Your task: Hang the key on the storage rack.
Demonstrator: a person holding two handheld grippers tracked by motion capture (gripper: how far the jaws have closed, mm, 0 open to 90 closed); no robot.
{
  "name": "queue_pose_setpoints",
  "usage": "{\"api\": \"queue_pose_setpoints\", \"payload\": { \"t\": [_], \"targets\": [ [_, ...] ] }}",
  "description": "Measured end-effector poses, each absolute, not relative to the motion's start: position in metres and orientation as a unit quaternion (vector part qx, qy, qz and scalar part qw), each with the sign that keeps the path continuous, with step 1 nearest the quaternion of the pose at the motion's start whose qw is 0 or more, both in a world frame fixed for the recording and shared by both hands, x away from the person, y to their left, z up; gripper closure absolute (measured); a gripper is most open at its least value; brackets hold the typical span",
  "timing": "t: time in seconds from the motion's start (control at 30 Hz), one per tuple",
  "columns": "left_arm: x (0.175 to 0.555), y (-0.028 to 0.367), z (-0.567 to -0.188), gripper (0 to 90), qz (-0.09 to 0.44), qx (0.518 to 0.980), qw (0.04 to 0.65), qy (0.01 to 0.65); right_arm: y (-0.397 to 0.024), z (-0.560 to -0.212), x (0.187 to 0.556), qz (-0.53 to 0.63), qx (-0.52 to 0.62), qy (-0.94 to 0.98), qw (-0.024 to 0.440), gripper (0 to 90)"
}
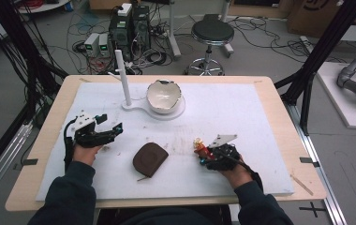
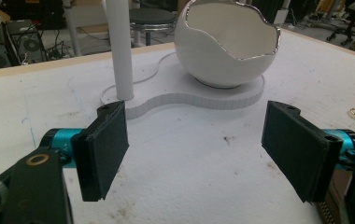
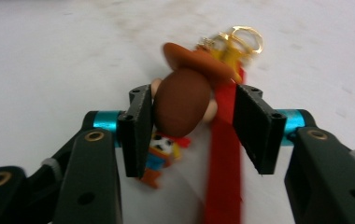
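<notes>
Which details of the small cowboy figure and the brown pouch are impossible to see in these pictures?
- Cowboy figure: in the right gripper view its face is turned away, and the right tongs cover part of the body; the picture is blurred.
- Same figure, high view: too small.
- Brown pouch: its contents are hidden.

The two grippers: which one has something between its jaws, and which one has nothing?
The right gripper has a cowboy figure keychain with a red strap between its jaws. The left gripper stands wide open above bare white mat, facing the eggshell-shaped bowl.
</notes>
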State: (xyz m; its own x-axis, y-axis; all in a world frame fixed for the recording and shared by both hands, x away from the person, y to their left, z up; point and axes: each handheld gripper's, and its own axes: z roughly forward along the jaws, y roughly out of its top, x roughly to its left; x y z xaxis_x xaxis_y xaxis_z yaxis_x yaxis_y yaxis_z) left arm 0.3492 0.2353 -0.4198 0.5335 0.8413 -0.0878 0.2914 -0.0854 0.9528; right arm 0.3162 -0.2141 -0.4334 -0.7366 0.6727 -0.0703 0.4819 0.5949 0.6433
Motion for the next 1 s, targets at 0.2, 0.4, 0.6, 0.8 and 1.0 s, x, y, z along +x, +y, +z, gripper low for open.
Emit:
{"api": "queue_pose_setpoints", "payload": {
  "t": [0.2, 0.4, 0.6, 0.8, 1.0],
  "targets": [
    [0.350, 0.235, -0.421, 22.7, 0.255, 0.694, 0.534, 0.410, -0.223, -0.433, 0.320, 0.325, 0.325, 0.873, 0.164, 54.7],
    [0.350, 0.236, -0.421, 22.7, 0.255, 0.697, 0.530, 0.410, -0.217, -0.439, 0.327, 0.317, 0.321, 0.879, 0.156, 54.4],
    [0.351, 0.234, -0.423, 22.8, 0.252, 0.700, 0.527, 0.411, -0.222, -0.439, 0.336, 0.336, 0.326, 0.874, 0.134, 62.1],
    [0.353, 0.235, -0.424, 23.0, 0.251, 0.700, 0.524, 0.414, -0.221, -0.426, 0.338, 0.361, 0.336, 0.860, 0.131, 64.6],
    [0.352, 0.240, -0.424, 23.0, 0.251, 0.699, 0.523, 0.418, -0.226, -0.413, 0.352, 0.438, 0.346, 0.823, 0.108, 66.5]
  ]
}}
